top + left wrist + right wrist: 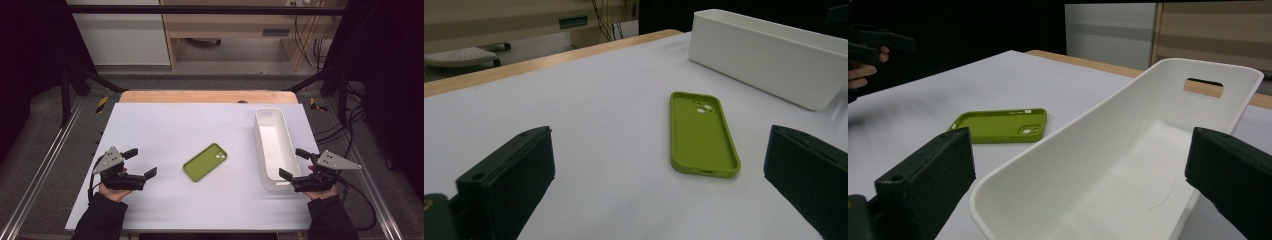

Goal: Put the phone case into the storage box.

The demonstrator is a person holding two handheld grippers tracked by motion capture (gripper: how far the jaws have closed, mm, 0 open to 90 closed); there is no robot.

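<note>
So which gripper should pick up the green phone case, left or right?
Probably left. The left gripper is open, and the phone case lies on bare table in front of its jaws. The right gripper, also open, sits at the white bin, which stands between it and the case.

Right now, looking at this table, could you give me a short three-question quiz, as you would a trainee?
1. True or false: the green silicone phone case lies inside the long white plastic bin.
2. Which gripper is nearer the bin? A) left gripper B) right gripper
3. Fill in: both grippers' jaws stand ____.

Key: 1 false, the case lies on the white table top beside the bin; 2 B; 3 open.
</note>
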